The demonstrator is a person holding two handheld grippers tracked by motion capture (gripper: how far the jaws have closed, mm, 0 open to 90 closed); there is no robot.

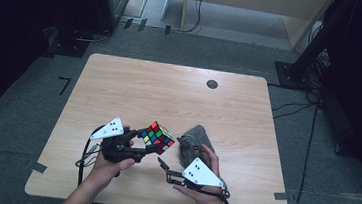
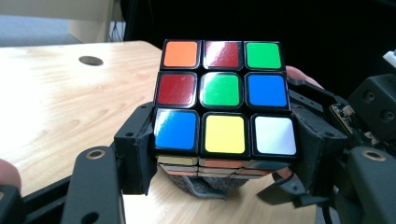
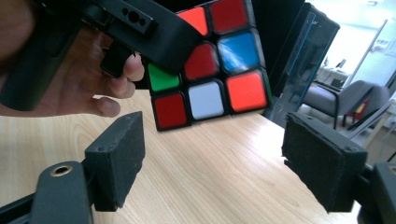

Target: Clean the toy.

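Nearest the person, the right gripper [image 1: 162, 164] is sitting low over the near edge of the table [image 1: 135, 82], held in the right hand [image 1: 207, 185]. In its own view the two black pads [image 3: 116, 158] are standing well apart with bare wood between them, touching nothing, so its jaws are open and empty.

Just beyond and to the left, the left hand [image 1: 107, 168] is holding the left gripper [image 1: 150, 144] a little above the table. Its jaws are clamping a puzzle cube [image 1: 158, 135] from both sides; in the left gripper view the pads are pressing the lower layer of the cube [image 2: 223, 95], whose near face is showing a mix of orange, red, green, blue, yellow and white squares. The cube is hanging off the tabletop, tilted, with the open right gripper pointing toward it from below and apart from it; the right gripper view is showing the cube [image 3: 210, 70] ahead of the pads, not between them.

To the right of the cube, a grey cloth [image 1: 196, 141] is lying crumpled on the table, partly under the right hand's fingers.

Farther off, a small dark round hole [image 1: 212, 84] is sitting in the tabletop near its far edge.
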